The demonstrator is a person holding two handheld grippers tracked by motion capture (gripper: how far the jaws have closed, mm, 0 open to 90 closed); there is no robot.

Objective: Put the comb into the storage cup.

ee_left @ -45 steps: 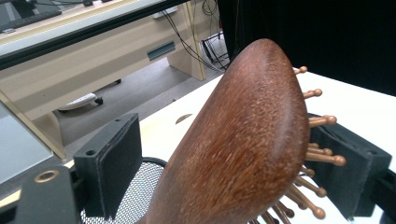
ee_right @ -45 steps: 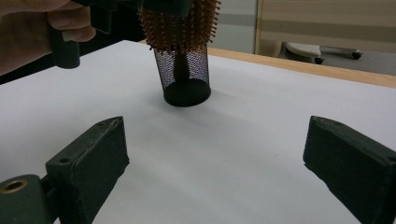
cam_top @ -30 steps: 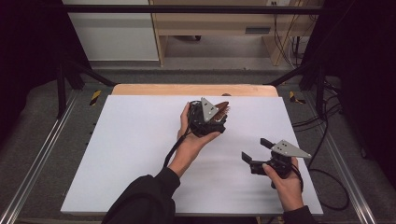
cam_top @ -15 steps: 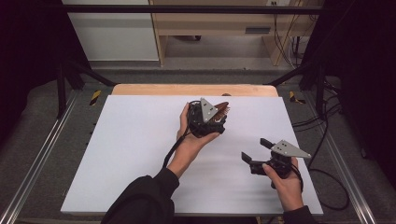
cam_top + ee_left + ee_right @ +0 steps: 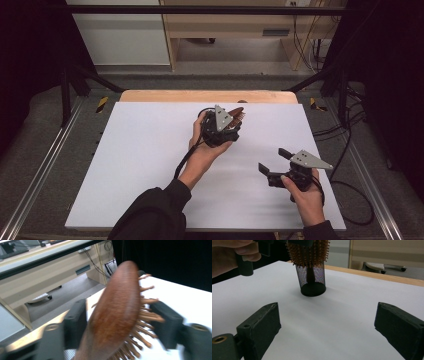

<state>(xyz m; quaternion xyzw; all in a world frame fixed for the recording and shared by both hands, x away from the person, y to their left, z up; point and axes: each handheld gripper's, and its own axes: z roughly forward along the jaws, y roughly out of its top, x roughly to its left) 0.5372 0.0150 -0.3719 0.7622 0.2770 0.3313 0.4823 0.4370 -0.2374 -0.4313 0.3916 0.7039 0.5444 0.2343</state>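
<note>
Left hand-held gripper (image 5: 231,124): pinching a wooden hairbrush (image 5: 117,312), handle down inside the black mesh cup (image 5: 312,280) directly beneath it.
Right hand-held gripper (image 5: 272,162): spread, empty, resting on the surface (image 5: 135,165).
Risk: the light cup, unsteadied, may tip if the brush leans.

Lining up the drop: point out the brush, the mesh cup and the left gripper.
brush (image 5: 117,307), left gripper view, wooden back
mesh cup (image 5: 312,280), right gripper view, side wall
left gripper (image 5: 231,131), high view, between its fingertips

— What do we see carrying everything?
— We see a white table (image 5: 145,165) with a wooden far edge.
— And what rests directly on it?
— A black mesh cup (image 5: 312,281), upright.
</note>
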